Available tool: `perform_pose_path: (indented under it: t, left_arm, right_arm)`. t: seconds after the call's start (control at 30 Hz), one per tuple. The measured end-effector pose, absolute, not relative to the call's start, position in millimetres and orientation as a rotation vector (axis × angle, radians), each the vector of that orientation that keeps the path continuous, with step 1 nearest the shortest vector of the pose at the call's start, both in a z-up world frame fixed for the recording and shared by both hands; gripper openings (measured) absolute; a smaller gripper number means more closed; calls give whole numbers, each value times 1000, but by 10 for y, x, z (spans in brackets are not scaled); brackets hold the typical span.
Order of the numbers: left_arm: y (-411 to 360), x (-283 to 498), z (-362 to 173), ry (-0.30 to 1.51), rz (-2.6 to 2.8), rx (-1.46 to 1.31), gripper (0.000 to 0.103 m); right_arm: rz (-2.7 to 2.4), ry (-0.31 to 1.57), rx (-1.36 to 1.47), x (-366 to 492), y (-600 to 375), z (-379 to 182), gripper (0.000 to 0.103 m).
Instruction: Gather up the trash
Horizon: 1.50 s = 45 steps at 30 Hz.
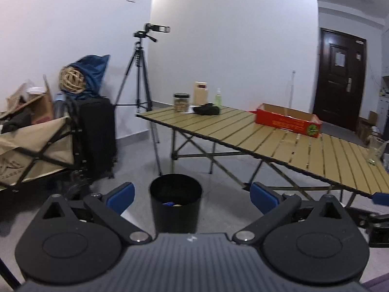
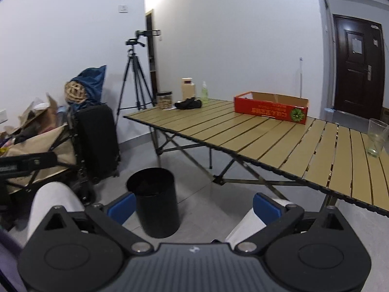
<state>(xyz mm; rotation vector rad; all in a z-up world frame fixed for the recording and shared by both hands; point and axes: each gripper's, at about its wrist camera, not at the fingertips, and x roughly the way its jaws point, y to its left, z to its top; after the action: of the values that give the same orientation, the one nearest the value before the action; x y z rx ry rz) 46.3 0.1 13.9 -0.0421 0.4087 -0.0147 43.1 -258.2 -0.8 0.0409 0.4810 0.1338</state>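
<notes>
A black trash bin (image 1: 175,209) stands on the grey floor just in front of my left gripper (image 1: 192,197), which is open with nothing between its blue pads (image 1: 121,196). Inside the bin lie a blue scrap (image 1: 167,203) and something tan. In the right wrist view the same bin (image 2: 154,202) sits a little left of centre. My right gripper (image 2: 194,206) is open and empty too. Its blue pad (image 1: 380,198) shows at the right edge of the left wrist view.
A slatted folding table (image 2: 267,133) fills the right, bearing a red cardboard box (image 2: 269,110), a clear cup (image 2: 376,137), a jar (image 2: 164,99), a green bottle (image 2: 204,92) and a black bundle (image 2: 188,104). Left: a tripod (image 2: 135,73), a black suitcase (image 2: 97,133), a loaded wagon (image 1: 36,150). The person's white trouser legs (image 2: 53,206) are below.
</notes>
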Motion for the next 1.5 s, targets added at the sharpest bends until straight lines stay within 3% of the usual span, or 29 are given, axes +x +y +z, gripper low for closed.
perform_pose_path:
  t: [1.5]
  left_arm:
    - [180, -5, 311, 324, -18, -27, 103]
  right_arm:
    - [192, 381, -16, -79, -2382, 337, 103]
